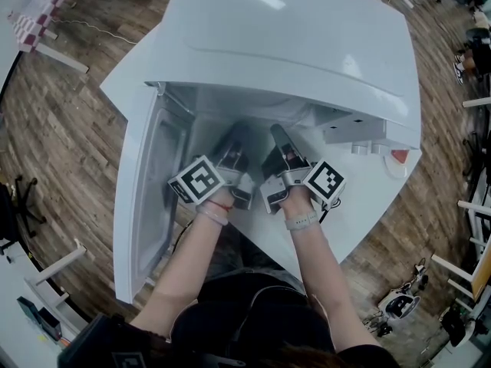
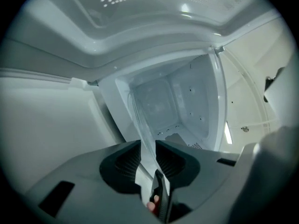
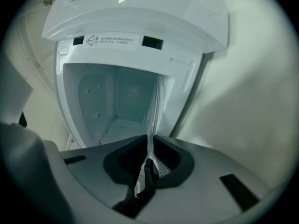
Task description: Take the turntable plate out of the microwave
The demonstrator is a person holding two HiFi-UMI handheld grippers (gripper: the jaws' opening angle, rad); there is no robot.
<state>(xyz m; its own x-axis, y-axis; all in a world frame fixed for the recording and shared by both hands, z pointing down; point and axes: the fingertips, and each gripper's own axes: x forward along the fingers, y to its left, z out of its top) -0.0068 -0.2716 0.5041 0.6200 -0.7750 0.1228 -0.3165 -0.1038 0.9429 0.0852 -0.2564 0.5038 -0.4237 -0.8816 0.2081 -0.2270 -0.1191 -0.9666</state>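
Observation:
The white microwave (image 1: 291, 52) stands with its door (image 1: 146, 198) swung open to the left. Both grippers reach into its mouth side by side. The turntable plate is clear glass and shows edge-on as a thin pale streak. In the left gripper view the plate (image 2: 140, 125) runs from the cavity (image 2: 163, 101) into the left gripper (image 2: 148, 148), whose jaws are closed on its rim. In the right gripper view the plate (image 3: 155, 106) likewise passes between the pads of the right gripper (image 3: 150, 141), shut on the rim. In the head view the left gripper (image 1: 234, 142) and right gripper (image 1: 278, 135) hide most of the plate.
The microwave sits on a white table (image 1: 360, 221) above a wood-pattern floor (image 1: 69, 129). Its control panel (image 1: 368, 140) lies right of the opening, close to the right hand. The open door walls off the left side. The cavity's roof and side walls closely surround both grippers.

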